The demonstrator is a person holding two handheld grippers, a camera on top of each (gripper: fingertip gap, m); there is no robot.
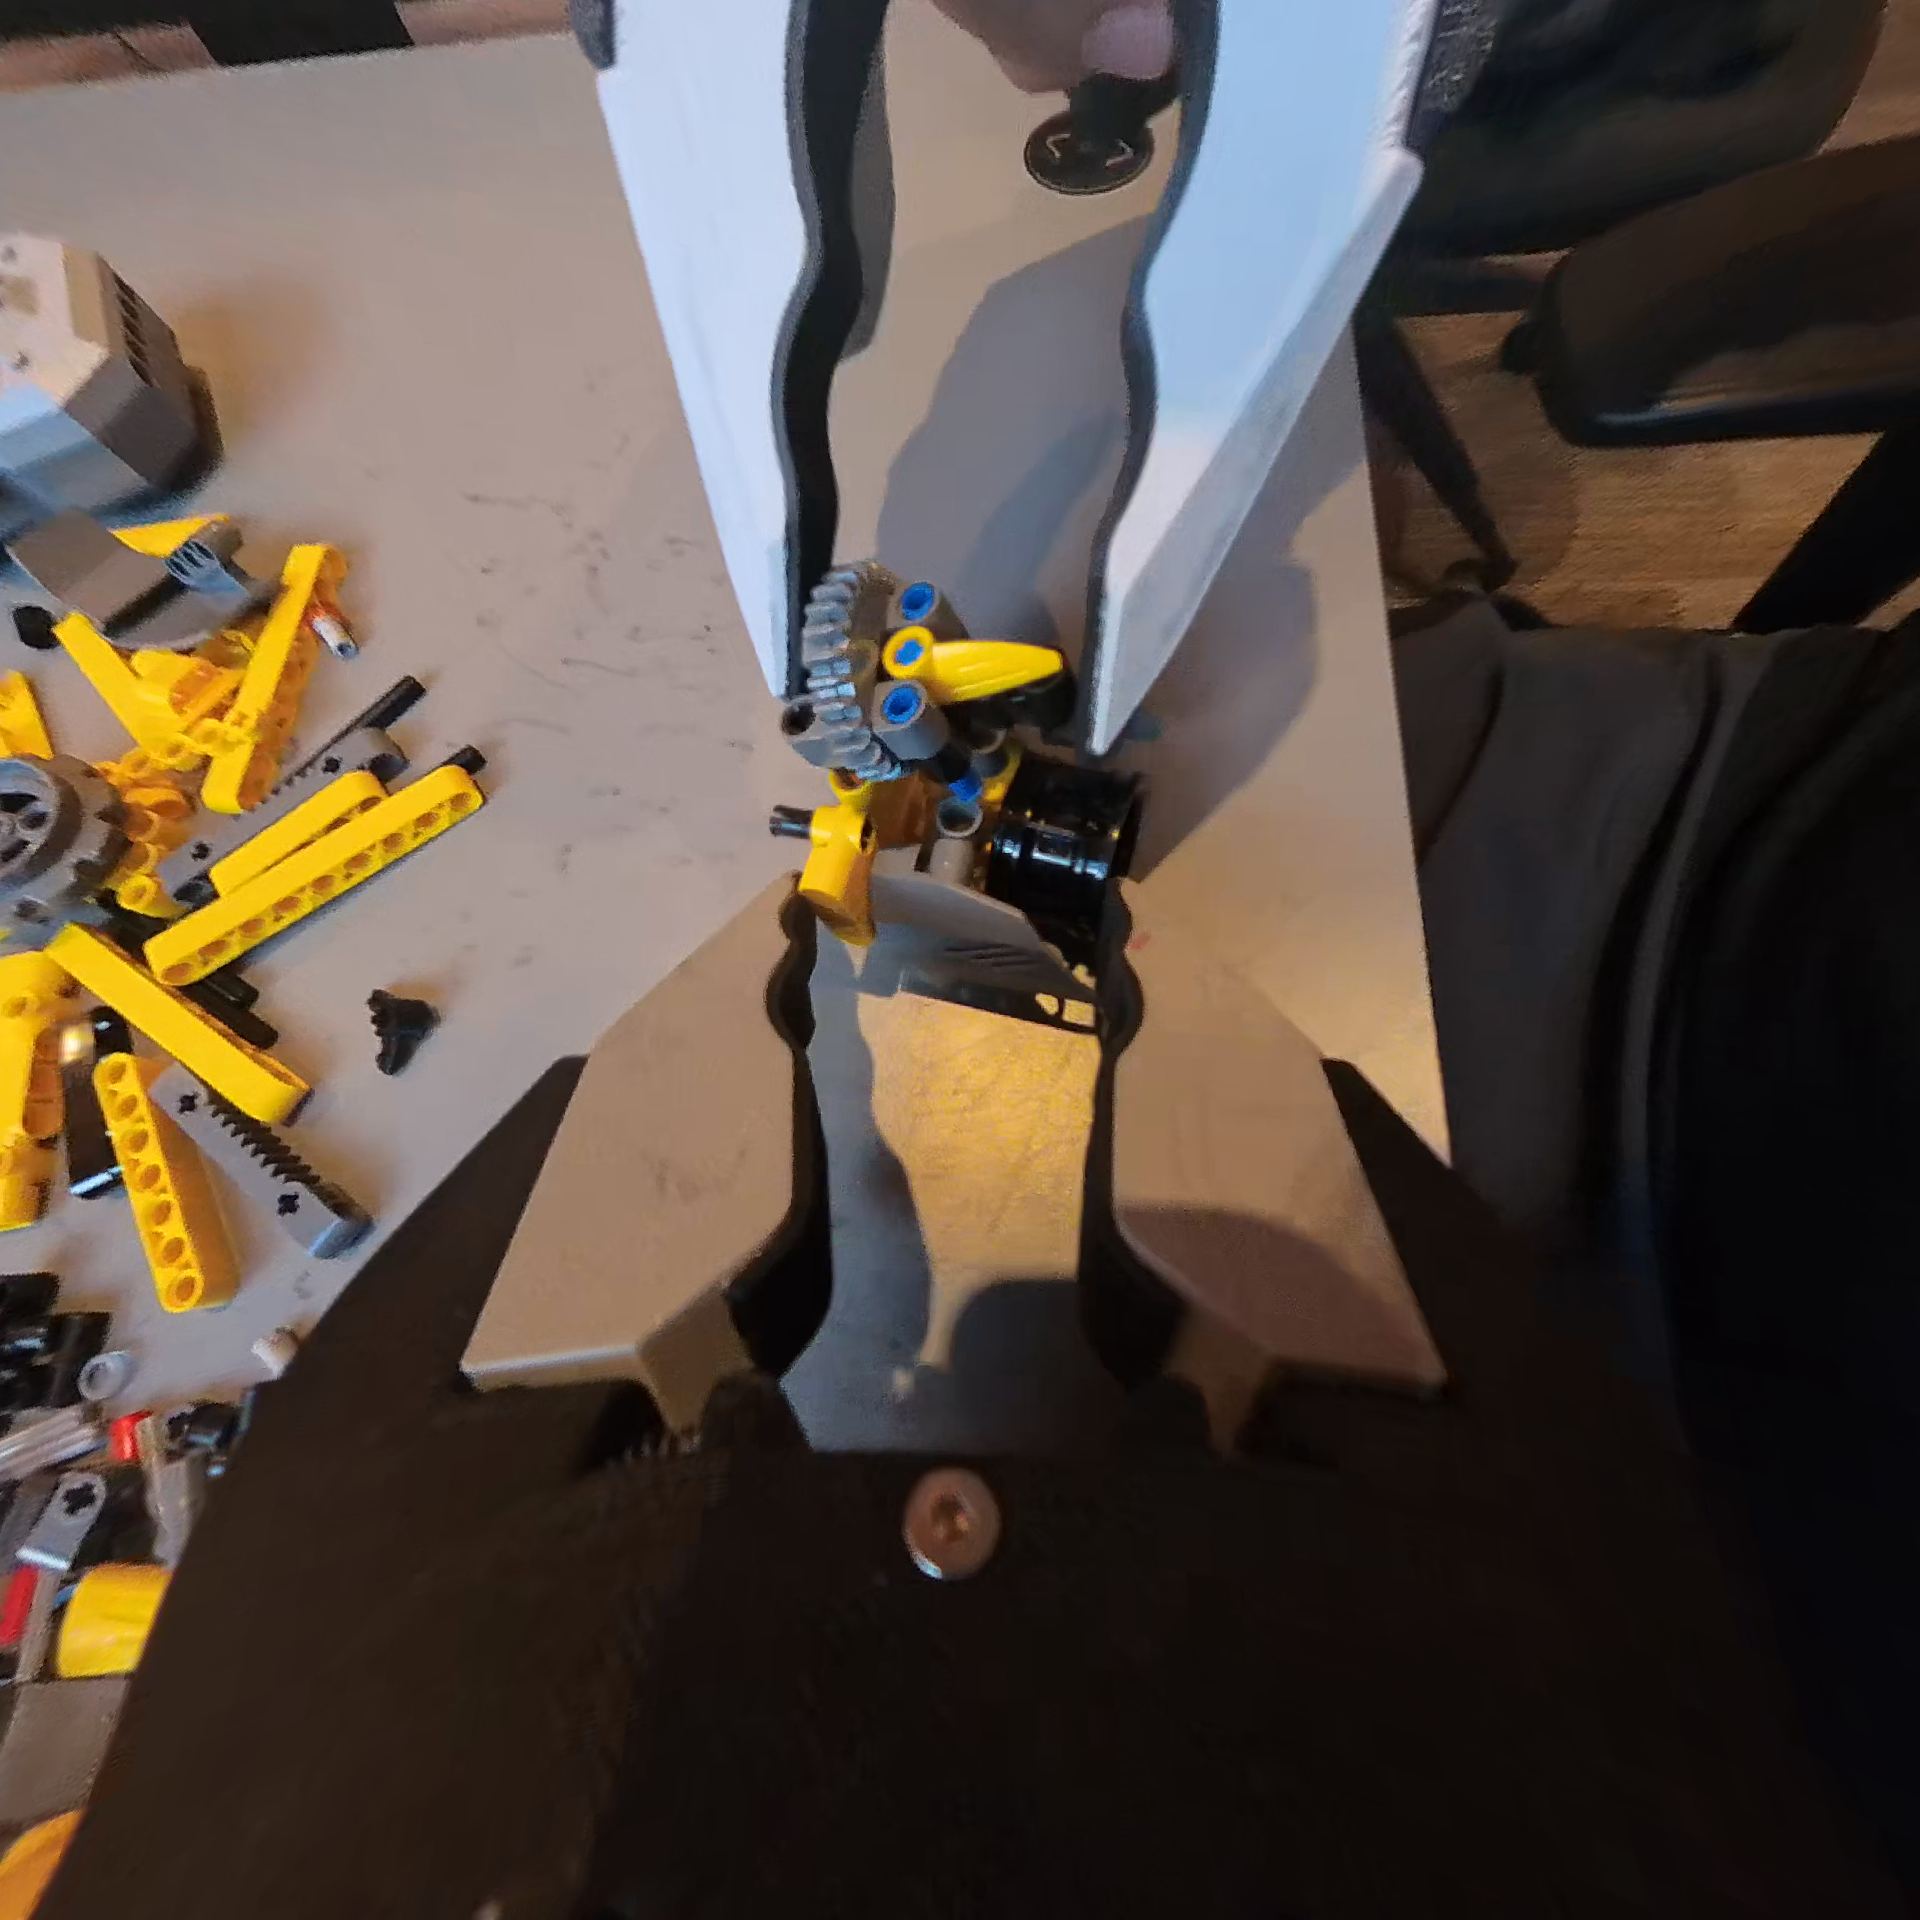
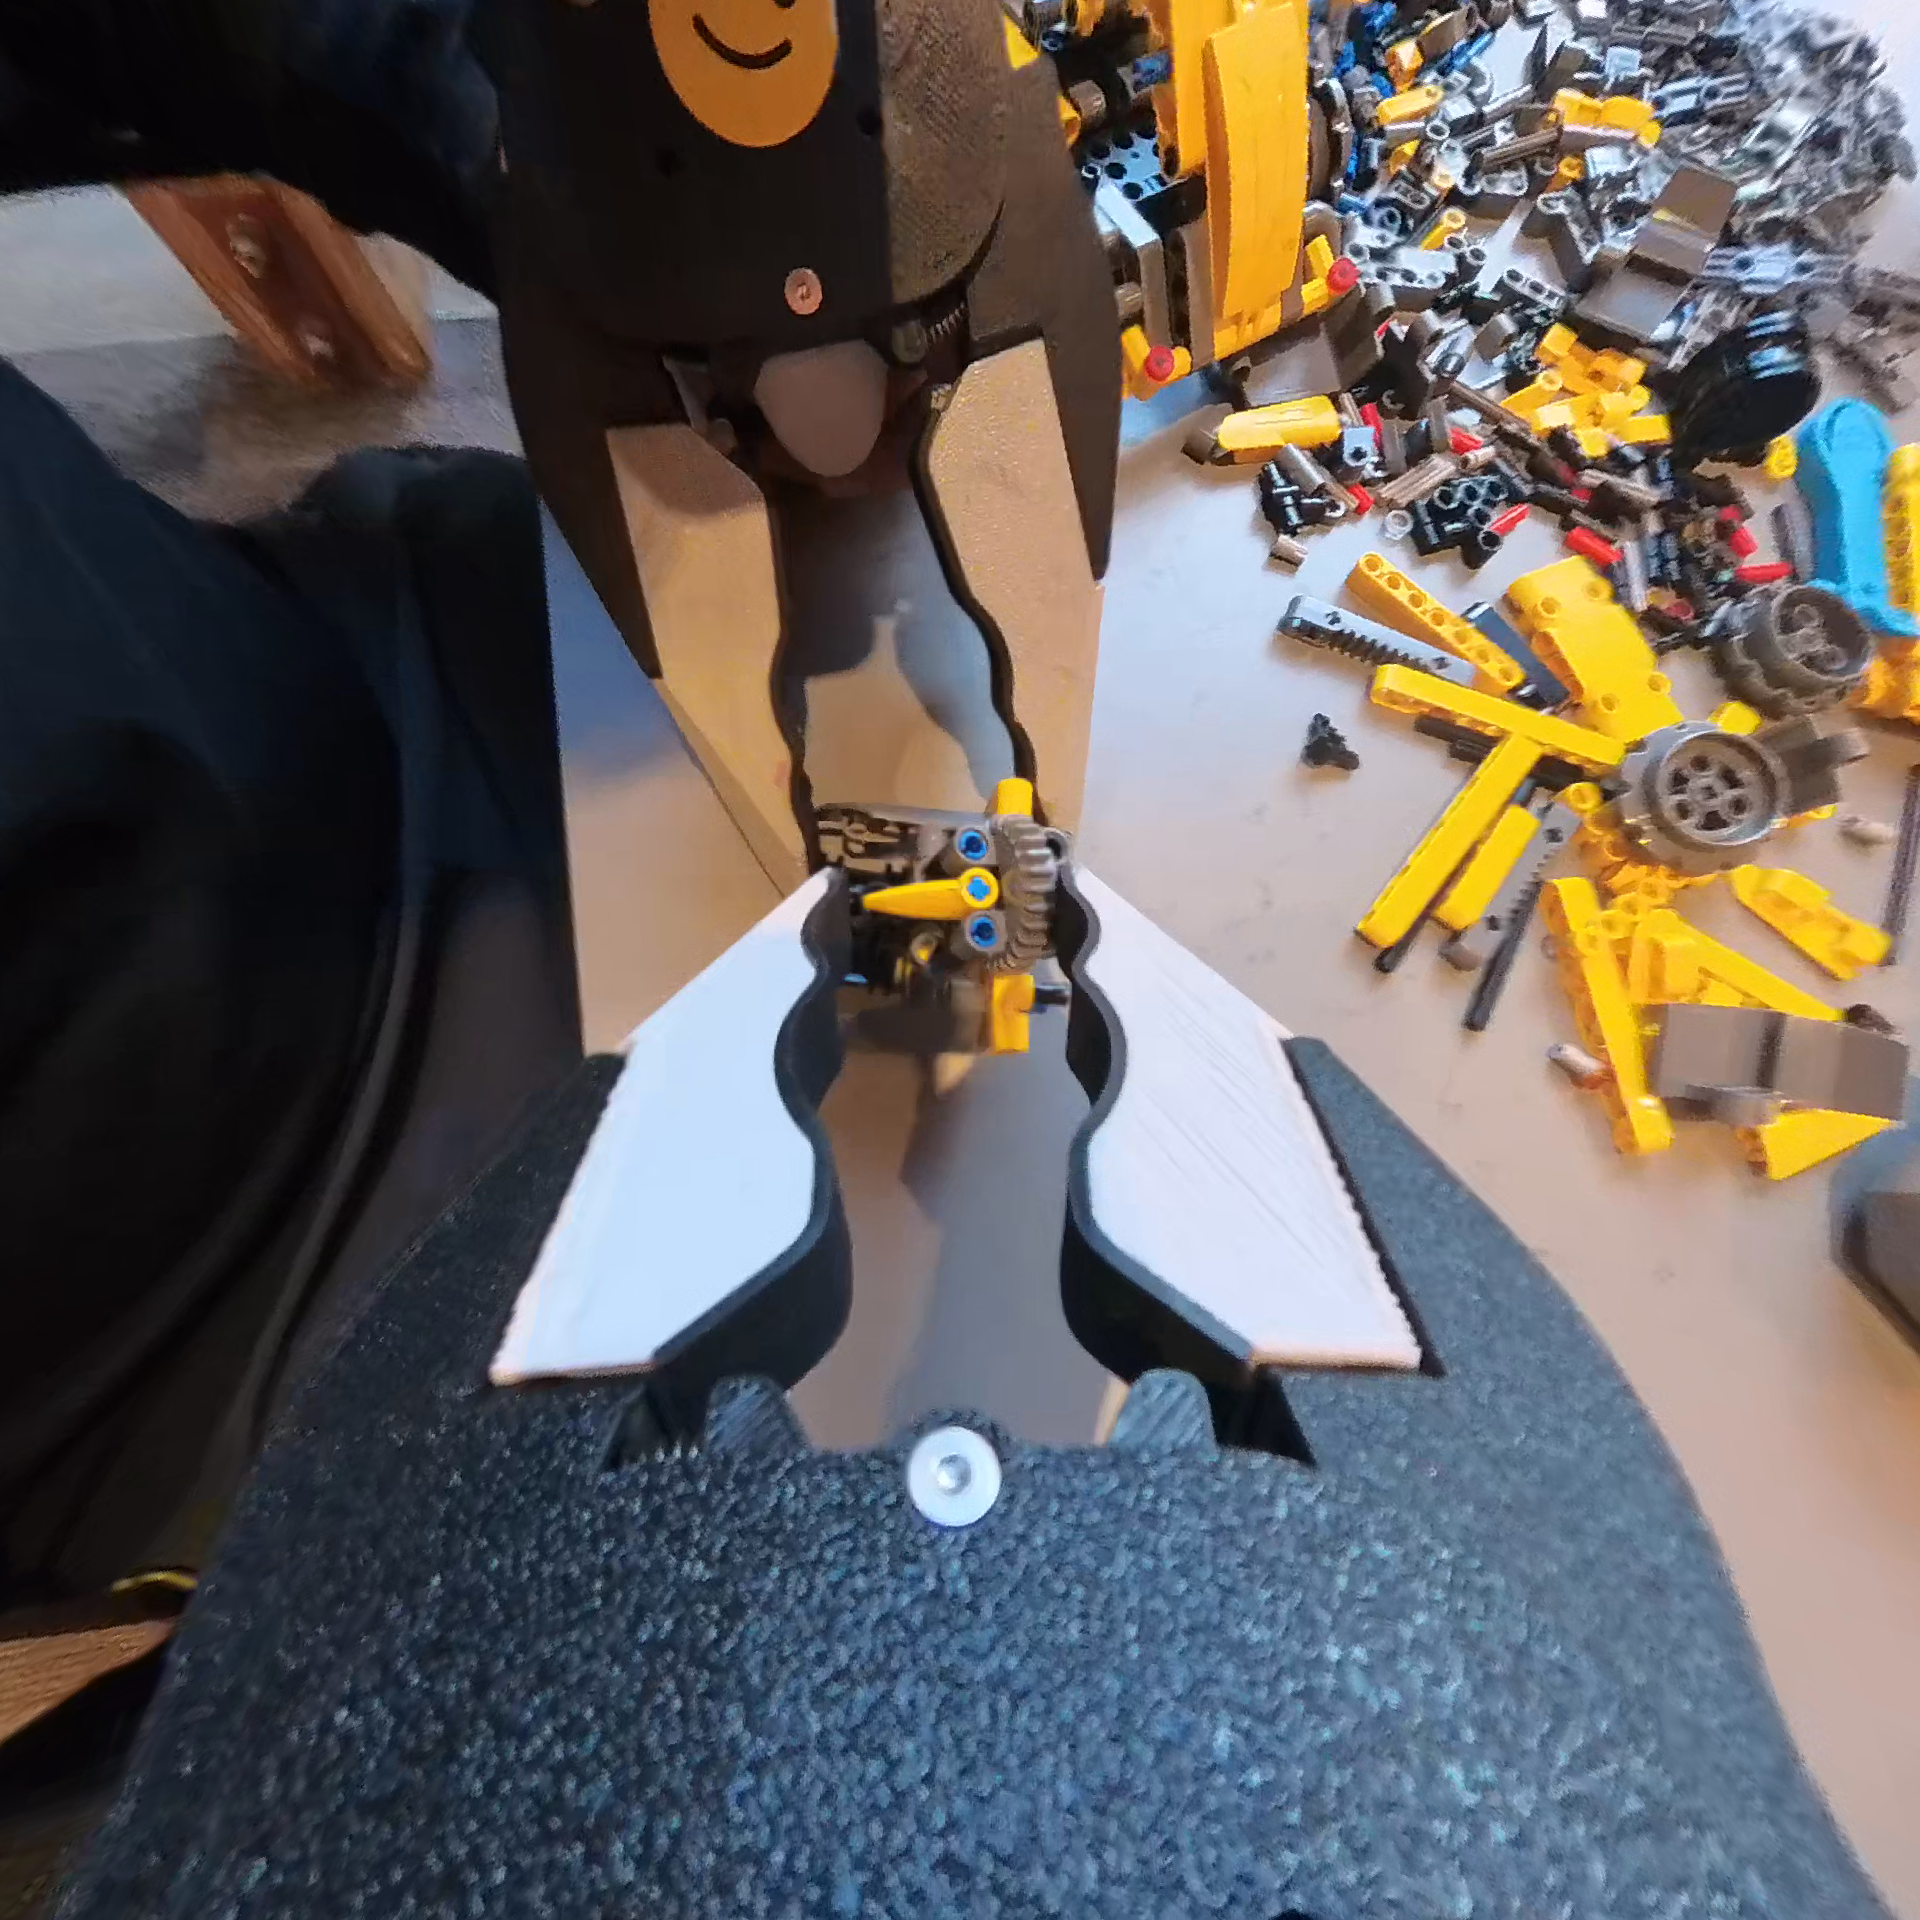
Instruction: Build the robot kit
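A small brick assembly [image 1: 904, 821] has a grey gear [image 1: 842, 665], blue pins, a yellow tooth, a grey panel and a black wheel [image 1: 1060, 842]. It is held between both grippers just above the beige table [image 1: 582, 520]. My left gripper [image 1: 951, 925], with tan fingers, is shut on its lower end at the yellow connector and the wheel. My right gripper [image 1: 945, 717], with white fingers, comes from the opposite side and is shut on the gear end. In the right wrist view the right gripper [image 2: 945, 904] clamps the assembly [image 2: 977, 904], with the left gripper [image 2: 925, 821] facing it.
Loose yellow and grey beams [image 1: 260, 831] lie to the left, with a grey block [image 1: 83, 364] behind them. A small black piece [image 1: 400, 1029] lies alone. A large pile of parts [image 2: 1507, 312] fills the far right. The table edge [image 1: 1403, 727] and a person's dark clothing [image 1: 1662, 935] are close. My hands' fingertips stand some 4 cm from each other.
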